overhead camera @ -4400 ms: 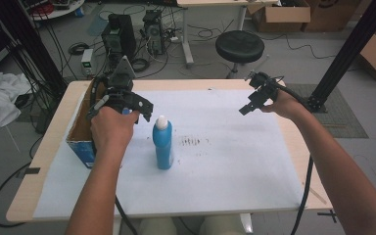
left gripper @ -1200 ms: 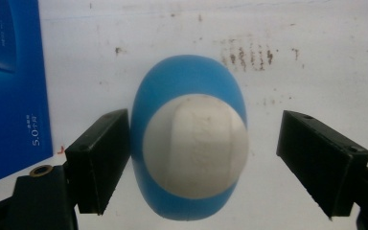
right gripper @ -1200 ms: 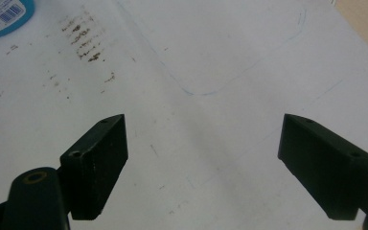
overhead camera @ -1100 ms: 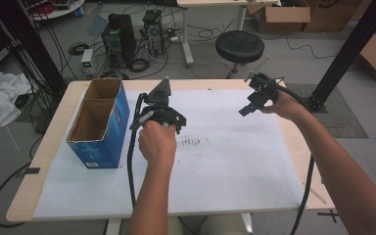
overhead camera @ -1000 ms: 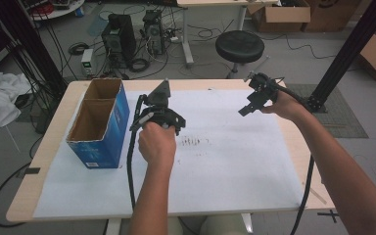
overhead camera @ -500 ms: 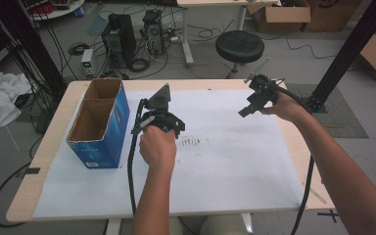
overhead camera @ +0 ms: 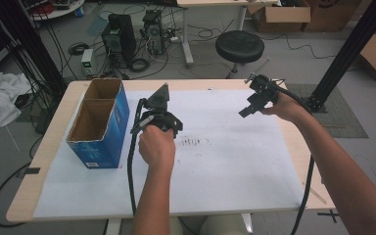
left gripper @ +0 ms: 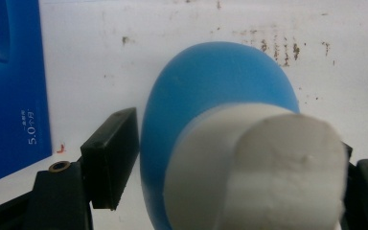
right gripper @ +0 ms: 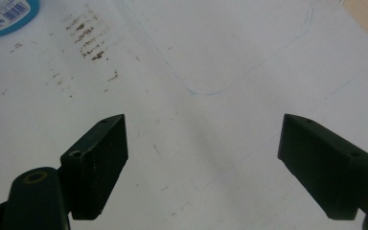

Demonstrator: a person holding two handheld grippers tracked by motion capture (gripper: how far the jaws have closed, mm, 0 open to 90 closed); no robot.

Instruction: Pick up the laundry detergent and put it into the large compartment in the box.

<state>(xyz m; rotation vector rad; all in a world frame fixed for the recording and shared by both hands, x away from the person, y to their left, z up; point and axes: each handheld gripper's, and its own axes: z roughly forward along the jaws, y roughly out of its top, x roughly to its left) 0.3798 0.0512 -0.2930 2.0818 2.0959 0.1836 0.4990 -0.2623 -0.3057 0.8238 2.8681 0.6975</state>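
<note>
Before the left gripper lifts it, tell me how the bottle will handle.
The bottle looks smooth and rounded, so it may slip between flat jaws. Probably rigid plastic, so stiff. Pushed near its white cap, it could tip and roll.

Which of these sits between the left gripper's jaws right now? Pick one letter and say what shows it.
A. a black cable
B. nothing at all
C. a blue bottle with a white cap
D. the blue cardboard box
C: in the left gripper view the blue bottle with its white cap stands between the two black jaws of the left gripper, beside the blue box.
</note>
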